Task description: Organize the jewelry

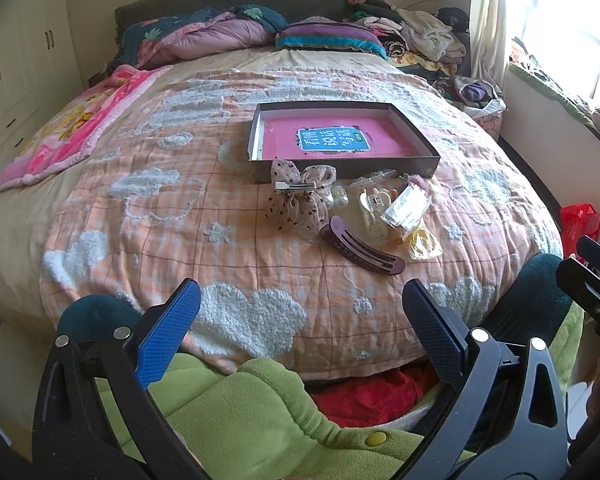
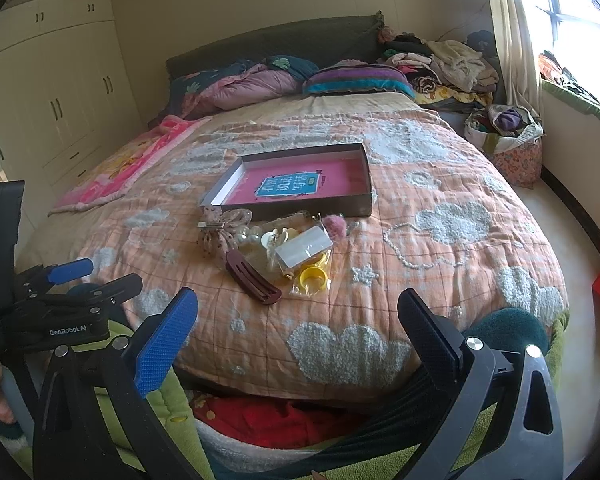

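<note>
A shallow dark box (image 1: 420, 166) (image 2: 312, 208) with a pink book inside lies on the bed's quilt. In front of it is a pile of hair accessories: a dotted beige bow clip (image 1: 300, 192) (image 2: 220, 232), a maroon banana clip (image 1: 362, 252) (image 2: 254, 278), a cream claw clip (image 1: 374, 206), pearl pieces (image 1: 340, 198), small clear packets (image 1: 408, 208) (image 2: 304, 248) and a yellow ring (image 2: 314, 278). My left gripper (image 1: 300, 304) is open and empty, held back at the bed's near edge. My right gripper (image 2: 298, 312) is open and empty, also short of the pile.
The quilt (image 1: 180, 220) covers a wide bed with pillows and folded clothes (image 1: 420, 32) at the head. Wardrobes (image 2: 60, 100) stand at the left, a window and a fabric basket (image 2: 516, 148) at the right. Green fleece (image 1: 240, 412) lies below the grippers.
</note>
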`<state>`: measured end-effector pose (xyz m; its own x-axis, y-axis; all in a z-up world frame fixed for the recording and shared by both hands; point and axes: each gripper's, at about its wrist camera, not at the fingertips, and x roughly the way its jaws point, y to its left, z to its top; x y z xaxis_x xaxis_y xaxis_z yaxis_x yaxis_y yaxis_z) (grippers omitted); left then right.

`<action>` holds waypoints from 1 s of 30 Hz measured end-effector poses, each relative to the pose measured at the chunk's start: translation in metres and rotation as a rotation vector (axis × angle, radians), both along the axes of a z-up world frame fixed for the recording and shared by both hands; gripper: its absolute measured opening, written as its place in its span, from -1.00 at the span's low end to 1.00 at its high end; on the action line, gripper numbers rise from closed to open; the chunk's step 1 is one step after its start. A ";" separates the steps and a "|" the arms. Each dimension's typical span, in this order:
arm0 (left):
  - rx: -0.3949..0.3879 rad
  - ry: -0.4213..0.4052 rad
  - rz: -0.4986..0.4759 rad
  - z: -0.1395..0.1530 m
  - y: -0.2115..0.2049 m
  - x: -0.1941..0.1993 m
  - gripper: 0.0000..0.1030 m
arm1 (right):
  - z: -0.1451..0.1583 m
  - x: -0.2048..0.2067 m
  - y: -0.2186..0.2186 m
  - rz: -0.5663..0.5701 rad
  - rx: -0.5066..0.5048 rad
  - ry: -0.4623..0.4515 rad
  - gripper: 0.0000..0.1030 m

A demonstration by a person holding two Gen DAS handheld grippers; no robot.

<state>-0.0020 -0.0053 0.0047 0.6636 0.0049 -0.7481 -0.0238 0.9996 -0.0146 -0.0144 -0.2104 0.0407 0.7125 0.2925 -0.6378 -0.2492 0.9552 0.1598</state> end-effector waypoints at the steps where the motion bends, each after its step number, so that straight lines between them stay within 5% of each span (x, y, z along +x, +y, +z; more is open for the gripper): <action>1: -0.001 0.000 0.000 0.000 0.000 0.000 0.84 | 0.000 0.000 0.001 0.000 0.000 -0.001 0.92; 30: 0.008 -0.001 0.000 0.007 0.004 0.001 0.84 | 0.003 -0.002 0.000 0.002 0.005 -0.004 0.92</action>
